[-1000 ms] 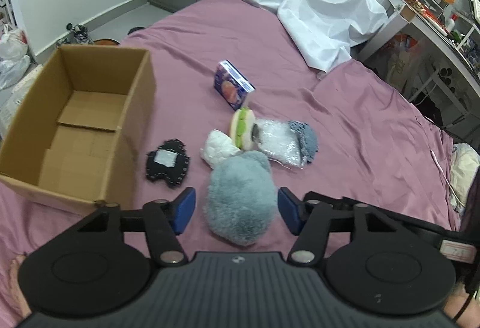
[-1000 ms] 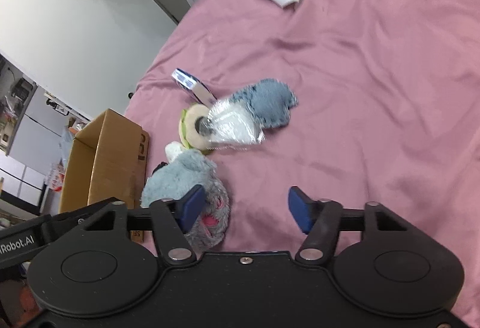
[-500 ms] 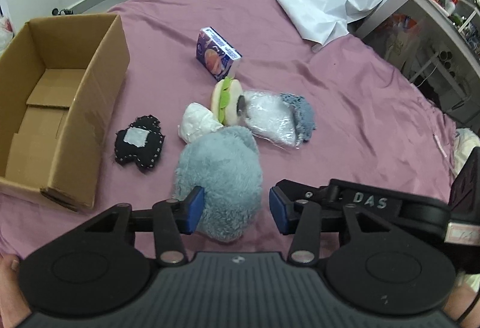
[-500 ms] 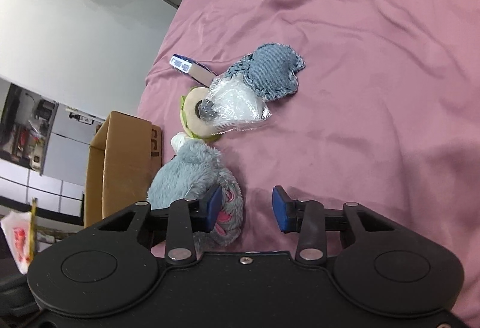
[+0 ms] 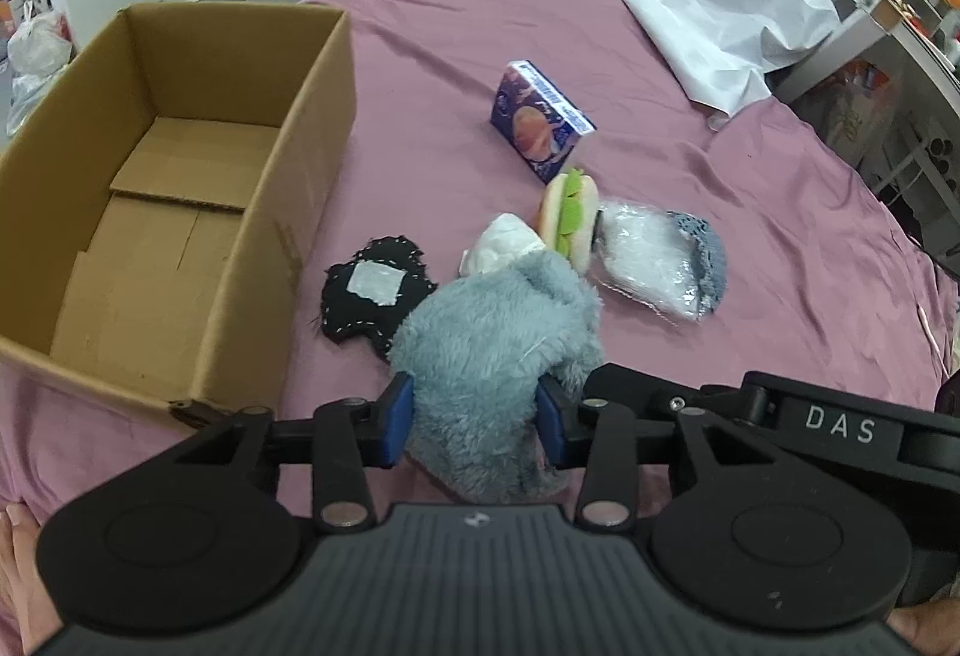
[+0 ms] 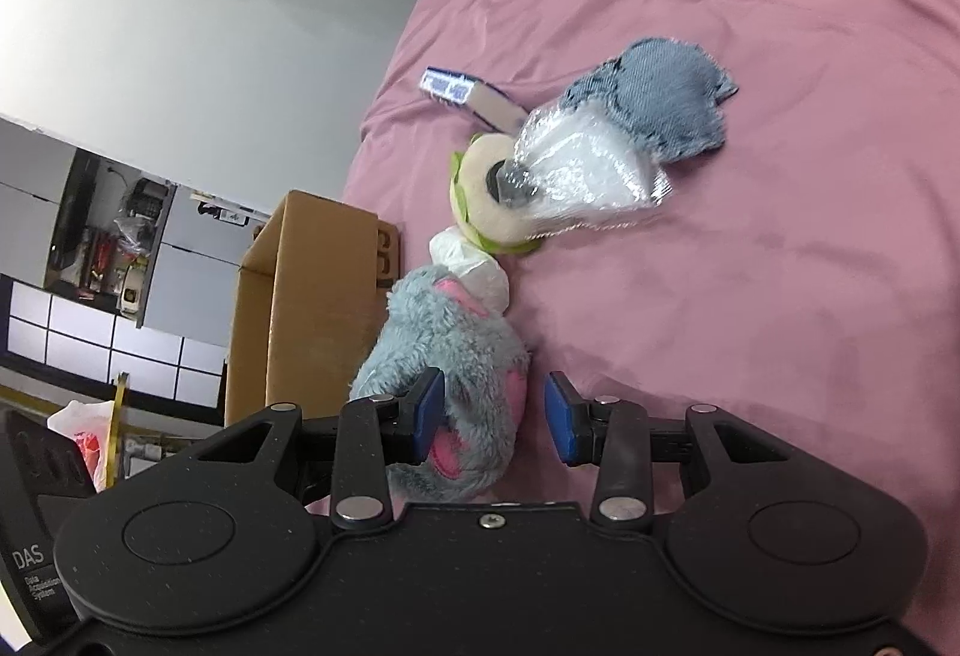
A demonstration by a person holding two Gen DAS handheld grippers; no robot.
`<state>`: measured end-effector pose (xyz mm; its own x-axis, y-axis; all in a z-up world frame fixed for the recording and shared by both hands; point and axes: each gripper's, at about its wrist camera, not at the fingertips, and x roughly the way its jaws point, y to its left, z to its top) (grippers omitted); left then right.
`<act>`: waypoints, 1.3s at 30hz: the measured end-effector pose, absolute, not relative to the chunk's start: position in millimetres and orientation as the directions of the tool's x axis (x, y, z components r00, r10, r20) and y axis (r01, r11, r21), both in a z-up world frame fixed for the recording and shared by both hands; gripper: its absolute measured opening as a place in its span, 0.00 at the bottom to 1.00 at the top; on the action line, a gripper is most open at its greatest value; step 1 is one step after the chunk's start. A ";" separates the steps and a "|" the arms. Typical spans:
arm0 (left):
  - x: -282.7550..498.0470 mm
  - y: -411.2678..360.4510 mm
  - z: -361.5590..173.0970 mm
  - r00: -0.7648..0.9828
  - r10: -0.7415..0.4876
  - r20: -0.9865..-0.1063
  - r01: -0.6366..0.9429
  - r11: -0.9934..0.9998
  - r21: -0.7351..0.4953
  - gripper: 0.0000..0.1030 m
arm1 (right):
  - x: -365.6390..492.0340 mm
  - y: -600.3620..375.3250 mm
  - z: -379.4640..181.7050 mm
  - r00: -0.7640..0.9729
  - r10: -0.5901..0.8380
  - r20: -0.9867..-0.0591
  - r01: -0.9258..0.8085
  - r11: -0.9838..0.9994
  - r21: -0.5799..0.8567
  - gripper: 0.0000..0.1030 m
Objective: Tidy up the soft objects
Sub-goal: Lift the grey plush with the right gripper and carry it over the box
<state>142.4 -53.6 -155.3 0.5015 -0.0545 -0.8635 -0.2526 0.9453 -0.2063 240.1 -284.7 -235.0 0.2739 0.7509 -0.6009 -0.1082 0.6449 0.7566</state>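
The grey plush toy (image 5: 498, 356) lies on the pink bed (image 5: 750, 212), beside the cardboard box (image 5: 288, 212); the left hand-held gripper (image 5: 474, 419) is closing, blue pads pressing its fur. The right hand-held gripper (image 6: 495, 416) straddles the toy's edge, only its left pad touching, jaws apart.

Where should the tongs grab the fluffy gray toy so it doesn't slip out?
Grab the fluffy gray toy across its fat middle, coming down from above. It lies flat on the pink bedsheet and squashes easily. The left tongs are closing there now, a blue pad on each side. The right tongs straddle only its edge.
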 end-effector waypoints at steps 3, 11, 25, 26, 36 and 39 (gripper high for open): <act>141.1 -49.6 -156.3 0.511 -0.063 -0.857 -0.267 0.937 -0.227 0.35 | 241.8 -282.6 -237.0 0.271 0.756 -0.596 -0.101 0.638 0.764 0.37; 136.5 -37.0 -158.5 0.519 -0.081 -0.851 -0.318 0.906 -0.280 0.31 | 245.7 -266.0 -241.2 0.254 0.776 -0.577 -0.105 0.615 0.781 0.27; 140.4 -32.9 -116.1 0.579 -0.137 -0.804 -0.269 0.899 -0.347 0.30 | 234.0 -271.1 -195.5 0.344 0.743 -0.574 -0.155 0.648 0.746 0.18; 140.6 -32.2 -112.4 0.583 -0.139 -0.800 -0.268 0.897 -0.351 0.30 | 233.9 -270.2 -192.4 0.348 0.743 -0.572 -0.156 0.647 0.746 0.17; 140.2 -15.8 -79.4 0.613 -0.146 -0.776 -0.261 0.890 -0.374 0.30 | 232.3 -252.0 -163.2 0.387 0.737 -0.554 -0.191 0.652 0.734 0.17; 140.3 -6.8 -71.2 0.624 -0.145 -0.768 -0.266 0.885 -0.383 0.30 | 234.4 -242.8 -155.8 0.394 0.738 -0.548 -0.204 0.651 0.731 0.17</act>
<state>140.3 -6.8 -71.2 0.6243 -0.1450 -0.7676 -0.2659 0.8845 -0.3833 234.4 -242.8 -155.8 0.3936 0.7382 -0.5479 -0.2036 0.6512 0.7311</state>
